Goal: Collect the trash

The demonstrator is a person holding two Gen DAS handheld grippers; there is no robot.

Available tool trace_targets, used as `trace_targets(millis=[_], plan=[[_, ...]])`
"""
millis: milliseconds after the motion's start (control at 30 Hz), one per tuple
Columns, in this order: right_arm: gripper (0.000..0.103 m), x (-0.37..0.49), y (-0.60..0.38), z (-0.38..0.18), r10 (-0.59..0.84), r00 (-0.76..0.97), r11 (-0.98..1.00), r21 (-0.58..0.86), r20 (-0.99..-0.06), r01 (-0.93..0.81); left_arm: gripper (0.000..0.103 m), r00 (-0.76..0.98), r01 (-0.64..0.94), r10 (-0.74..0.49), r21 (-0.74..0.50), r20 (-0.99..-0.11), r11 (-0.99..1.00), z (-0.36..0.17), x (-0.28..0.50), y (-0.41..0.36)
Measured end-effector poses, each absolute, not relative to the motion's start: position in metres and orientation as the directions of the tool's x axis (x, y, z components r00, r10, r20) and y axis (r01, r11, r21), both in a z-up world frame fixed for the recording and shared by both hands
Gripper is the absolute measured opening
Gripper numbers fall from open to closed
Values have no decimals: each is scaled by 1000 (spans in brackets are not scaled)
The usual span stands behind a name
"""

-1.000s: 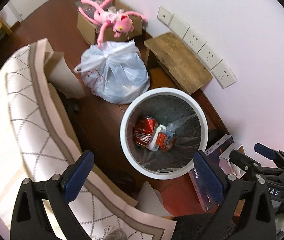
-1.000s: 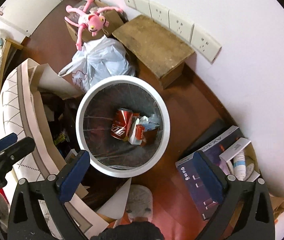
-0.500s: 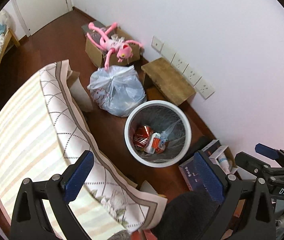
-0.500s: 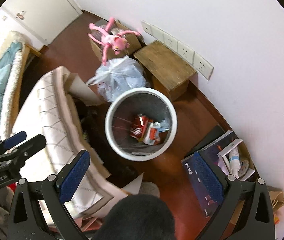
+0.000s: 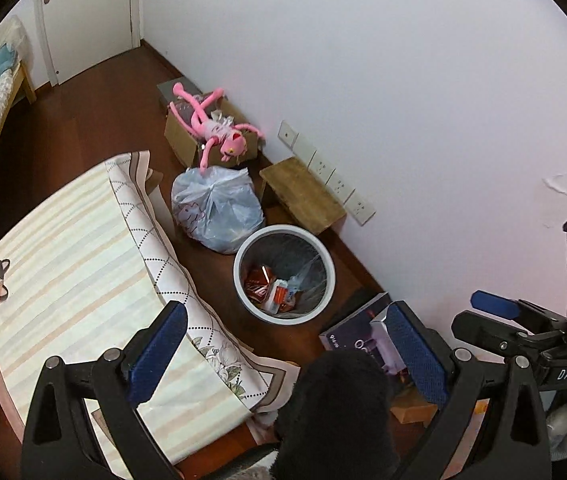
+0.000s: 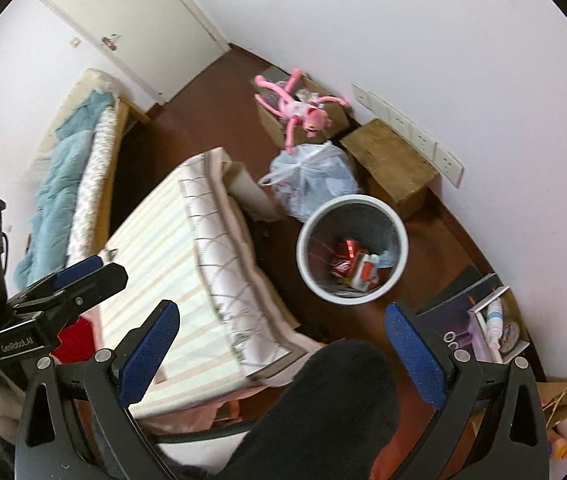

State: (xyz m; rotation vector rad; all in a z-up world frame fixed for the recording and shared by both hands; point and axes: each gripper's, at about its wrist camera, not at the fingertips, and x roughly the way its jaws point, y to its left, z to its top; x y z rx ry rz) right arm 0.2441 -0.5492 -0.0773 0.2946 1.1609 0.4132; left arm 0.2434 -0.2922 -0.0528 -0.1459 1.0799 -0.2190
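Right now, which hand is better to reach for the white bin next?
Left, probably. The left gripper has the white bin straight ahead between its open jaws. For the right gripper, the bin lies off to the right. Both are empty and high above it.

This is a bedroom in a home. A wooden-framed bed (image 6: 83, 184) with a rumpled teal blanket (image 6: 59, 176) stands near a white panel door (image 6: 131, 28), and a striped cream tablecloth with a quilted diamond border (image 5: 83, 264) covers a table. On the dark red-brown wooden floor (image 5: 95, 120) sit a cardboard box (image 5: 187, 140) with a pink plush toy (image 5: 215, 128) sprawled over it, a knotted pale blue plastic bag (image 5: 215, 208), a round white wastebasket (image 5: 283, 276) and a low wooden stool (image 5: 303, 196). White wall sockets (image 5: 331, 176) line the plain white wall.
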Motion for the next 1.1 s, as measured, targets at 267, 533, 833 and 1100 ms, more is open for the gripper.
trace_targets(millis=[267,533,833,1100], plan=[[103,219,-538,-37,489,348,872,435,-800,-226,102,475,123,-273,-244,-837,962,-29,220,-280],[103,209,-531,-23,498,345,866,436,-796,-243,102,481,120,-280,-254,-831,960,-23,209,-272],[103,207,-523,-22,488,331,870,421,-808,-255,103,477,108,-285,-266,-832,958,-24,205,-269],[103,208,-525,-22,478,338,876,413,-811,-248,103,466,110,-295,-276,-834,955,-23,209,-272]])
